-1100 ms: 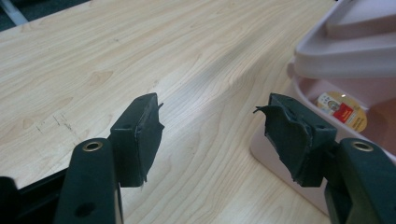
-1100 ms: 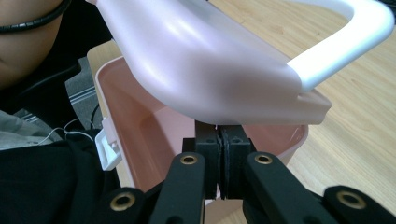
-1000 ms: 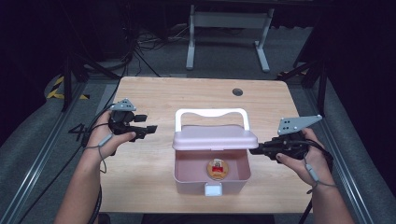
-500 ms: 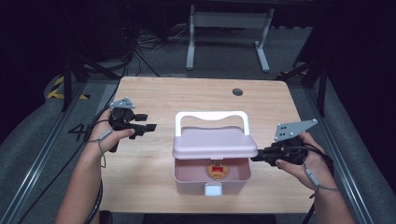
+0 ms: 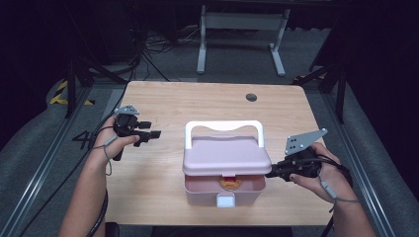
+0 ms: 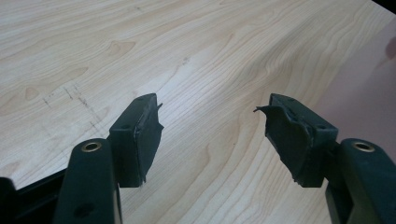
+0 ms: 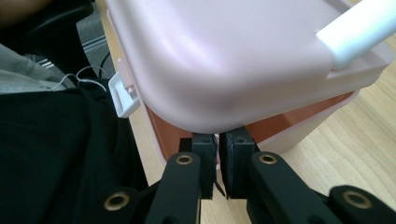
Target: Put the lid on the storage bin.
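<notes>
I see a light wood desk (image 5: 163, 98) from above. A pink plastic box (image 5: 223, 190) w/ a white handle (image 5: 223, 129) sits near the front edge, centre. Its pink lid (image 5: 226, 157) is lifted at the front, a gap showing under it; a white latch (image 5: 227, 200) hangs on the front wall.

My right hand-held gripper (image 5: 271, 173) is at the box's right side, jaws nearly closed under the lid's corner; in the right gripper view (image 7: 217, 163) I can't tell if they pinch the rim.

My left hand-held gripper (image 5: 154, 134) is well apart, left of the box, above bare desk. Left gripper view (image 6: 210, 128): jaws wide apart, holding nothing.
</notes>
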### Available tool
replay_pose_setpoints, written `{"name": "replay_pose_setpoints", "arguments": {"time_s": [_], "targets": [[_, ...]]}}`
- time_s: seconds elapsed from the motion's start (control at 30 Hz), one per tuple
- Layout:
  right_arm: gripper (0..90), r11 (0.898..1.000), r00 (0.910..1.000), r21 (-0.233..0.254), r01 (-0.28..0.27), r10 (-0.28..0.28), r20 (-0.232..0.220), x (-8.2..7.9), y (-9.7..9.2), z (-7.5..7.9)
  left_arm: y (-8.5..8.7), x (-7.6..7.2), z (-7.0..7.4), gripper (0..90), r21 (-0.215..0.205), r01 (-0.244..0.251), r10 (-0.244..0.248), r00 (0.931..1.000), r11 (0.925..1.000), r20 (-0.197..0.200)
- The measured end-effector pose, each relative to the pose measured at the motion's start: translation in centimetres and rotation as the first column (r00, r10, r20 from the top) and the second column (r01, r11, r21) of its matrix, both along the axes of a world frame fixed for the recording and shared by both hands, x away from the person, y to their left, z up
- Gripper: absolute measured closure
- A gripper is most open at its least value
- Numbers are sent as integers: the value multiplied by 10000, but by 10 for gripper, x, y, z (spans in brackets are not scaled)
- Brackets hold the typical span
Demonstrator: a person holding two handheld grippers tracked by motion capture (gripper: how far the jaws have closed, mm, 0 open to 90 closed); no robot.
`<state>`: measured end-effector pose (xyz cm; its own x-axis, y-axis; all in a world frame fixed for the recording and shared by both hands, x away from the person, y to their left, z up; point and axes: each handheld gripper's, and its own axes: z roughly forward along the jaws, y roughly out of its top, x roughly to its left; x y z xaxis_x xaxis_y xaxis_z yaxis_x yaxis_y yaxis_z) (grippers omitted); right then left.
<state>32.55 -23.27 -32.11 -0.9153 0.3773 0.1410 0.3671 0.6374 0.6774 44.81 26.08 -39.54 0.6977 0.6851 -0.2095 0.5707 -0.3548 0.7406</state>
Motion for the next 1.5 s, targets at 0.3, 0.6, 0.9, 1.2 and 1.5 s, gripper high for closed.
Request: {"name": "replay_pose_setpoints", "arguments": {"time_s": [0.3,0.6,0.9,1.2,1.5], "targets": [[864,9984,9994,-500,-270,259,-217,-1,4,-3,2,3,-7,353,88,-118,121,9994,9999,-318],[865,9960,9981,-783,-434,399,-466,-1,6,-6,3,3,-9,353,115,-111,116,9991,9999,-419],[864,9919,9963,-1089,-654,587,-635,-2,8,-9,2,4,-10,351,252,-40,50,9992,9997,-407],[858,9885,9942,-1276,-808,707,-813,-2,10,-12,1,4,-11,348,279,5,10,9985,9996,-551],[849,9873,9929,-1323,-880,764,-909,-3,10,-12,0,4,-12,343,355,52,-34,9987,9994,-511]]}}
